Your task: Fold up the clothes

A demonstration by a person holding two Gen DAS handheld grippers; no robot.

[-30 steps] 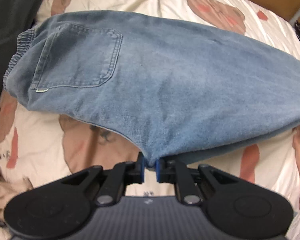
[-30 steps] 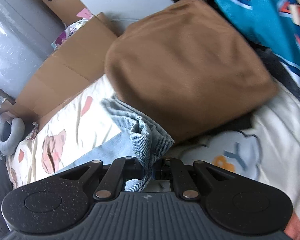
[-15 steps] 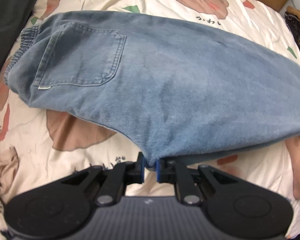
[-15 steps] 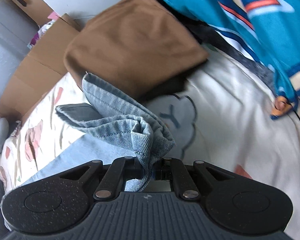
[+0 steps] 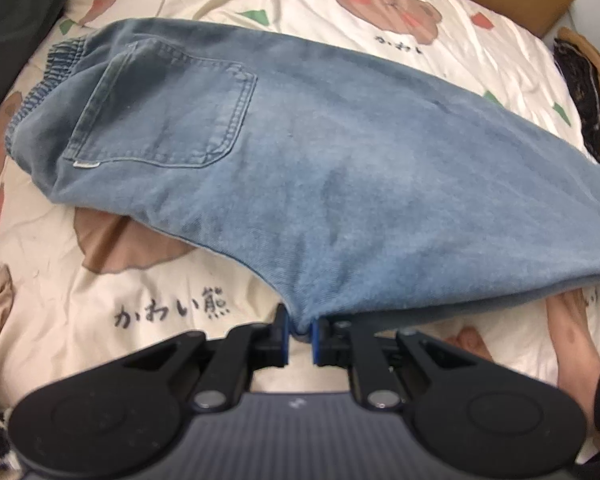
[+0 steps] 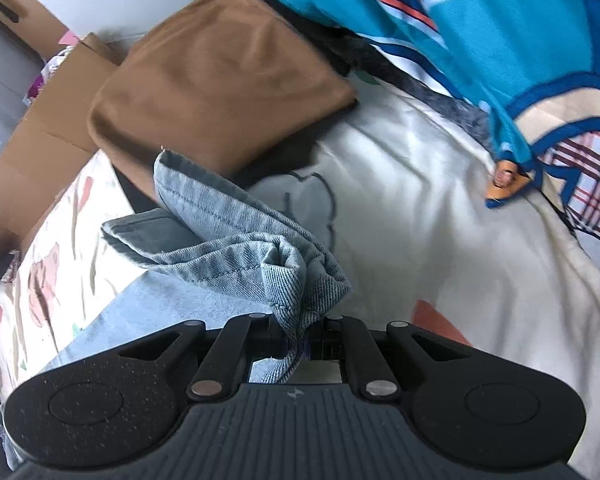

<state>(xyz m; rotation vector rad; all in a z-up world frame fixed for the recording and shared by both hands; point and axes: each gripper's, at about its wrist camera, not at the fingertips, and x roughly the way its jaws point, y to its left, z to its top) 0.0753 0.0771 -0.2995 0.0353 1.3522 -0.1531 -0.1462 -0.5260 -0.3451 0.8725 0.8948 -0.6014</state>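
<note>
One pr jeans (image 5: 340, 168) on bed (image 5: 148, 304), long axis left-right: waistband far left, legs run right. Back pocket (image 5: 160, 116) up. Left gripper (image 5: 300, 330) jaws narrow, pinching near edge. Right gripper (image 6: 300, 338) jaws clamped on bunched hem, beside brown cushion (image 6: 220, 76).

jeans (image 5: 340, 184) leg probably cut off right
</note>
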